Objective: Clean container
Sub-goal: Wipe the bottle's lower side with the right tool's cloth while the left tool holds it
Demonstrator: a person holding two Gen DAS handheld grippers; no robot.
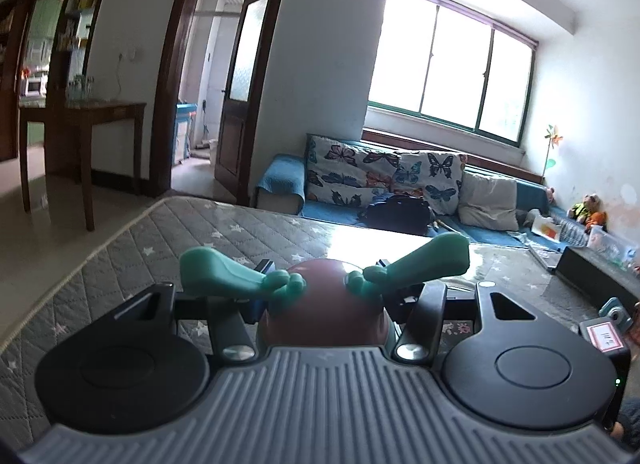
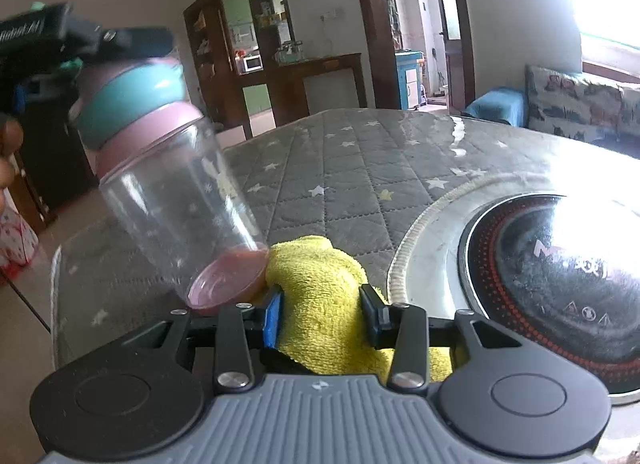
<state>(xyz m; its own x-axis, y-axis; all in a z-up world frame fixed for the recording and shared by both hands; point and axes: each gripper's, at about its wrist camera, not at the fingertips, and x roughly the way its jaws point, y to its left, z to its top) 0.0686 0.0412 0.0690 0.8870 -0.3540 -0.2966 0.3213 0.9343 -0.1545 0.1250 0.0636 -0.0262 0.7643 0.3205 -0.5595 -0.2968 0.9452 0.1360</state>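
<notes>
Right wrist view: right claw [image 2: 324, 312] pinches fuzzy yellow cloth [image 2: 320, 296]; left claw [image 1: 324, 284] clamps clear bottle's [image 2: 180, 200] pink cap [image 1: 324, 304].

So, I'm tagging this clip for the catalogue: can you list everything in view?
bottle: one, clear, pink base, pink-and-teal cap, held tilted above the table by its cap
cloth: one, yellow, between the right gripper's fingers, touching the bottle's base
table cover: one, grey quilted with stars, under both grippers
cooktop: one, black round, right side of table
sofa: one, blue, butterfly cushions, under window
left gripper: teal fingers, shut on the bottle's cap
right gripper: shut on the cloth
</notes>
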